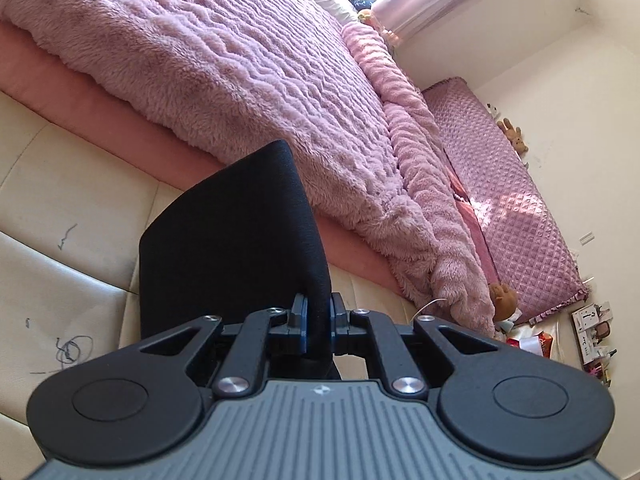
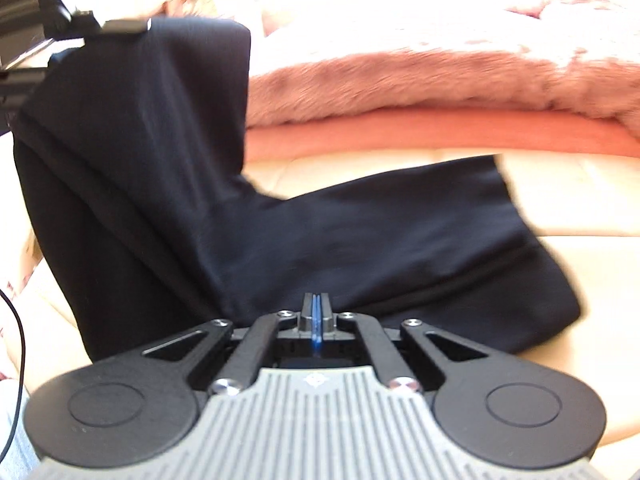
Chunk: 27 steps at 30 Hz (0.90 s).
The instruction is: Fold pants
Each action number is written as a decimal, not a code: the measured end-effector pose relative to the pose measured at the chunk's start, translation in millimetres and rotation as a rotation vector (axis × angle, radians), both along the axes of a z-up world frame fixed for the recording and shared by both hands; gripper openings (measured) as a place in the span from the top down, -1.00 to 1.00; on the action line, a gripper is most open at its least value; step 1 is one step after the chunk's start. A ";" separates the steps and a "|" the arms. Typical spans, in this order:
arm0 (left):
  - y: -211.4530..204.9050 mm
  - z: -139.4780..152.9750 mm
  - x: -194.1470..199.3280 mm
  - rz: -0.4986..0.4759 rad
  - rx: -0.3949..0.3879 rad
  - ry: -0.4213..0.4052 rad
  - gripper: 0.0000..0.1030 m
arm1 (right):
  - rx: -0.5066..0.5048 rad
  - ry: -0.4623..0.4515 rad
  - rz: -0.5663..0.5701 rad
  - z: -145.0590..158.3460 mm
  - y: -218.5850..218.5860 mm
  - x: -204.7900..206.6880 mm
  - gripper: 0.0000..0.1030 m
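Observation:
The black pants [image 2: 360, 240] lie partly on a cream leather surface [image 2: 560, 208]. One end is lifted at the upper left, where my left gripper [image 2: 120, 26] pinches its top edge. In the left wrist view, that gripper [image 1: 318, 312] is shut on a thick fold of the pants [image 1: 240, 240], which stands up in front of the camera. My right gripper [image 2: 316, 312] is shut with its blue pads together. The lower edge of the fabric meets its tips and the creases run towards it, so it seems to pinch a thin edge.
A pink fuzzy blanket [image 1: 240, 60] covers the bed beyond the cream surface [image 1: 60, 200]. A pink quilted mat [image 1: 512, 208] leans by the wall, with soft toys [image 1: 504, 300] and clutter on the floor. A thin black cable [image 2: 16, 320] hangs at the left edge.

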<state>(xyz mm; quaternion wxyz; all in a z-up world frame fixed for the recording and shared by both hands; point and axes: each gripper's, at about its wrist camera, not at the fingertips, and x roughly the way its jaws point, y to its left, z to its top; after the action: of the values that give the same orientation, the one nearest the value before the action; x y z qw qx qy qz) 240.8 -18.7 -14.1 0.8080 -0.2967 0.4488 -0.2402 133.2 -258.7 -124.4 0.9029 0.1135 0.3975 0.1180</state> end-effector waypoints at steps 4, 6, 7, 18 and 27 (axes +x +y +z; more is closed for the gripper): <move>-43.4 -7.8 7.9 -0.027 0.024 0.020 0.81 | 0.000 -0.013 -0.077 8.5 -41.8 -9.7 1.00; -66.7 -15.2 11.9 -0.040 0.049 0.034 0.81 | 0.010 -0.015 -0.104 10.3 -61.5 -12.4 1.00; -78.9 -19.6 14.3 -0.048 0.064 0.042 0.81 | 0.013 -0.016 -0.113 10.9 -69.9 -12.6 1.00; -161.7 -95.9 32.5 -0.093 0.103 0.201 0.81 | 0.048 0.013 -0.213 -10.6 -134.3 -6.9 1.00; -175.8 -139.2 49.5 -0.120 0.001 0.355 0.63 | 0.091 0.049 -0.201 -28.6 -134.9 -8.8 1.00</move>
<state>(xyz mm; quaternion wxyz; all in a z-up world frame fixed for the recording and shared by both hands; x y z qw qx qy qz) 290.3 -194.4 -153.4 0.7007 -0.3066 0.6012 -0.2315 124.4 -393.6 -153.1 0.8941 0.1965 0.4002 0.0418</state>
